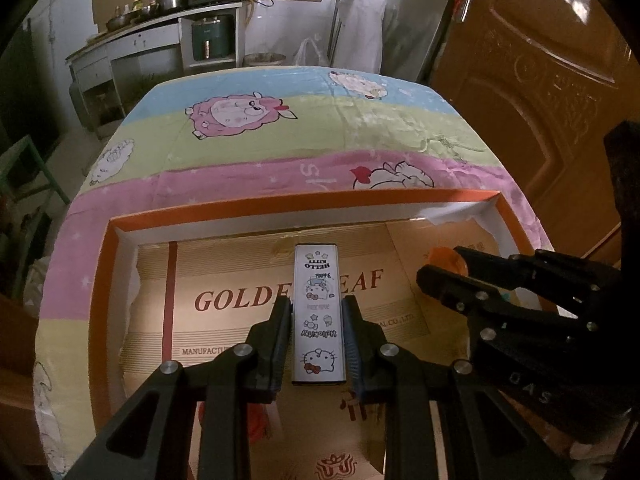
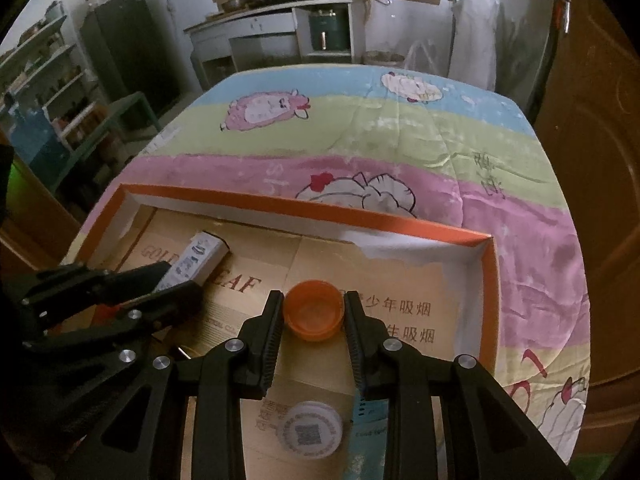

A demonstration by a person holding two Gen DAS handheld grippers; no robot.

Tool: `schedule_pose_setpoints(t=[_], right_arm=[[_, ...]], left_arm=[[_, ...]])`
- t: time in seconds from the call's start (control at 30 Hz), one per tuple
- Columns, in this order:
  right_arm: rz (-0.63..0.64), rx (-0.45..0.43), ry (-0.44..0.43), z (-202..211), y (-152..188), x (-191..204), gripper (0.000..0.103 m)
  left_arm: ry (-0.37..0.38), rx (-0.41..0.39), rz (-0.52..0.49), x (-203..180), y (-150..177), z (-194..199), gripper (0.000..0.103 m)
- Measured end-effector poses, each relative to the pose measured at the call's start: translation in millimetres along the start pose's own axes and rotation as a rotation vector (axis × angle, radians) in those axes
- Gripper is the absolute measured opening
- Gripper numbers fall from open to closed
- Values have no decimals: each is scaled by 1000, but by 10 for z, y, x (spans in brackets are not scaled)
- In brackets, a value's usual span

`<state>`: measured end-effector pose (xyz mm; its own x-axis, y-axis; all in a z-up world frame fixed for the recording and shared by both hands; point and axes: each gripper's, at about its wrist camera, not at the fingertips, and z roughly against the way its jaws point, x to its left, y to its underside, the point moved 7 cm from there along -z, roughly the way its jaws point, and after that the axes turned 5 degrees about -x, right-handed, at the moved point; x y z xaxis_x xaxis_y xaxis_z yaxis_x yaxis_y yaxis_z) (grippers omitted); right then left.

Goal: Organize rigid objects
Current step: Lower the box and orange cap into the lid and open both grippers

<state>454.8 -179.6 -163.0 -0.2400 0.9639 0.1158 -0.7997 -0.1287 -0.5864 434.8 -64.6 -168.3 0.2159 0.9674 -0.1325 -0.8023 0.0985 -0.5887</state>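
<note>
My left gripper [image 1: 318, 304] is shut on a long white Hello Kitty box [image 1: 319, 312], held over the orange-rimmed tray [image 1: 280, 206]. The box also shows in the right wrist view [image 2: 196, 258], between the left gripper's fingers [image 2: 160, 292]. My right gripper [image 2: 314, 300] is shut on an orange bottle cap [image 2: 314, 314], open side up, above the tray's cardboard floor. The right gripper [image 1: 448, 276] shows at the right of the left wrist view with the orange cap [image 1: 444, 258] partly hidden behind it.
The tray's rim [image 2: 400, 224] sits on a table under a pastel sheep-print cloth [image 2: 360, 132]. A white round lid with a QR code [image 2: 310, 434] lies in the tray below my right gripper. A brown door [image 1: 540, 100] stands at the right, kitchen counter [image 1: 160, 28] behind.
</note>
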Motion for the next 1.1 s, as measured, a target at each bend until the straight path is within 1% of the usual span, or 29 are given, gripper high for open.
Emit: schedule_pose_setpoints(t=[0.13, 0.23, 0.3, 0.43, 0.67, 0.83, 1.1], right_arm=[[2, 2, 6, 3, 5, 8, 32], [3, 0, 18, 10, -1, 6, 37], [-7, 1, 17, 18, -2, -4, 40], [-22, -2, 7, 60, 10, 0, 40], [-35, -22, 21, 214, 44, 22, 40], [-52, -45, 25, 401, 70, 53, 40], [-32, -64, 34, 676, 226, 235, 40]], left_arm=[[12, 0, 9, 5, -9, 0, 26], [24, -3, 21, 20, -13, 19, 27], [28, -10, 27, 26, -15, 43, 33], [33, -40, 33, 19, -31, 137, 33], [37, -96, 39, 15, -25, 402, 33], [44, -119, 54, 6, 51, 614, 33], [45, -141, 55, 8, 225, 905, 33]])
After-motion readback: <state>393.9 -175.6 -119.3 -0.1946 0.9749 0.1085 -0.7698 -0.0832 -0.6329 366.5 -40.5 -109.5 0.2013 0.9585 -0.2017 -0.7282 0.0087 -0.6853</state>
